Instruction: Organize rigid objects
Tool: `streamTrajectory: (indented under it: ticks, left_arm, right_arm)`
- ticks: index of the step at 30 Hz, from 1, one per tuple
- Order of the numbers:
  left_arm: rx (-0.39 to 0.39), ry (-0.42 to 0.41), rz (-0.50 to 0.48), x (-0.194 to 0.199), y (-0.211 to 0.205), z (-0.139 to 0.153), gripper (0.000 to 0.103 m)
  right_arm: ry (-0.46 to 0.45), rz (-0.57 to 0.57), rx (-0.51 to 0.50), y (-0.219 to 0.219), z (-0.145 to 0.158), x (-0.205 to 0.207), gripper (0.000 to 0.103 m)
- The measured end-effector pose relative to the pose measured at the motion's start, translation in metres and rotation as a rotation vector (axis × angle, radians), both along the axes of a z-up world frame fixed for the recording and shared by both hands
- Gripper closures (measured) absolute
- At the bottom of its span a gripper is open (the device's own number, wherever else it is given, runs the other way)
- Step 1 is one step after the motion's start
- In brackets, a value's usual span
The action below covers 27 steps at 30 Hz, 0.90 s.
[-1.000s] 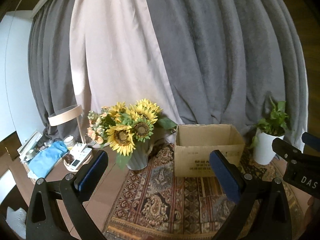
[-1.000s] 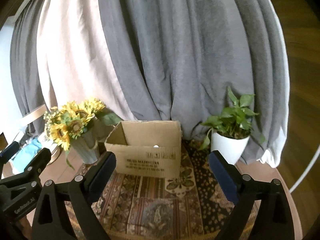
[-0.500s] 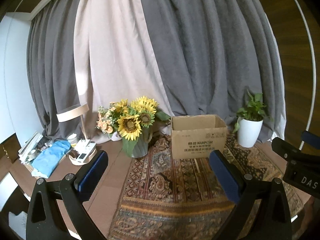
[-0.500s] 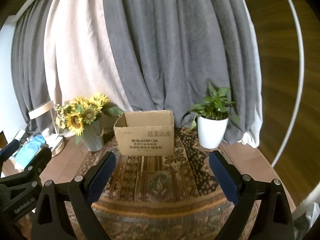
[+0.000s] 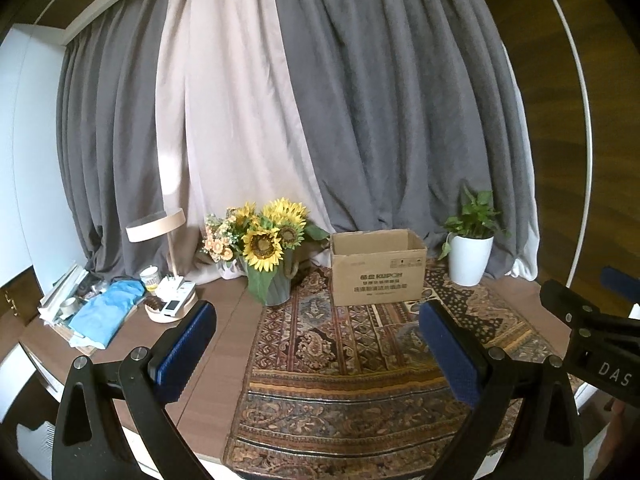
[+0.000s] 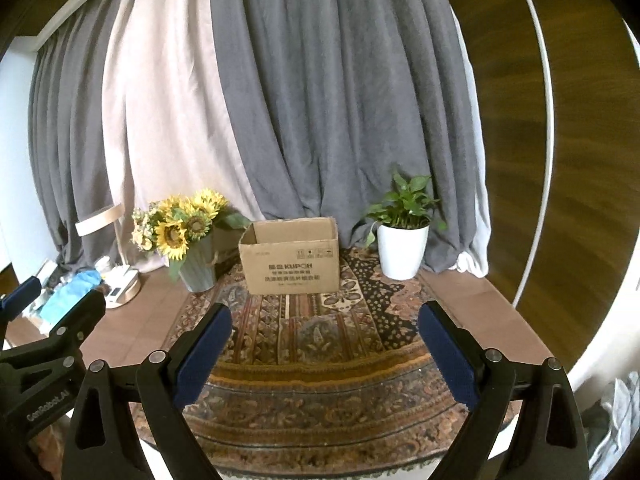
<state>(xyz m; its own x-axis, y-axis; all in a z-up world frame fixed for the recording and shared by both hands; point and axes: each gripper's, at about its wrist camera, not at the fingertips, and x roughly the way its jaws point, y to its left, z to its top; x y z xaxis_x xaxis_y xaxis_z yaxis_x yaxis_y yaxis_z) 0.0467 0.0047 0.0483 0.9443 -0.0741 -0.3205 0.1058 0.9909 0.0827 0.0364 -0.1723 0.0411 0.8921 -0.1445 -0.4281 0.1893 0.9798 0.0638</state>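
An open cardboard box (image 5: 378, 272) (image 6: 291, 259) stands at the back of a patterned rug (image 5: 352, 360) (image 6: 320, 344) on the round table. My left gripper (image 5: 316, 328) hangs open over the rug's near half, well short of the box, with nothing between its blue pads. Beside it my right gripper (image 6: 324, 330) is open too and holds nothing. Small items lie in a round wooden tray (image 5: 170, 310) at the far left, under a lamp (image 5: 156, 226). I cannot see into the box.
A vase of sunflowers (image 5: 266, 252) (image 6: 188, 236) stands left of the box and a potted plant (image 5: 470, 248) (image 6: 402, 240) in a white pot right of it. A blue cloth (image 5: 108, 312) and papers lie at the left edge. Curtains (image 5: 320, 100) hang close behind.
Both grippers have pulled back from the box, which now looks smaller and farther away; more of the rug and table edge shows. Both stay open.
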Motion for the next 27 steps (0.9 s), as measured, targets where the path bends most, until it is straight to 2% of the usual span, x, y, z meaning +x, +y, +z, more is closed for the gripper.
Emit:
streamTrajectory:
  ticks: [27]
  left_arm:
    - [-0.007,-0.048,0.014,-0.08,-0.02,0.013,0.0]
  right_arm:
    - [-0.037,0.008,-0.014,-0.016,0.018,-0.083,0.006]
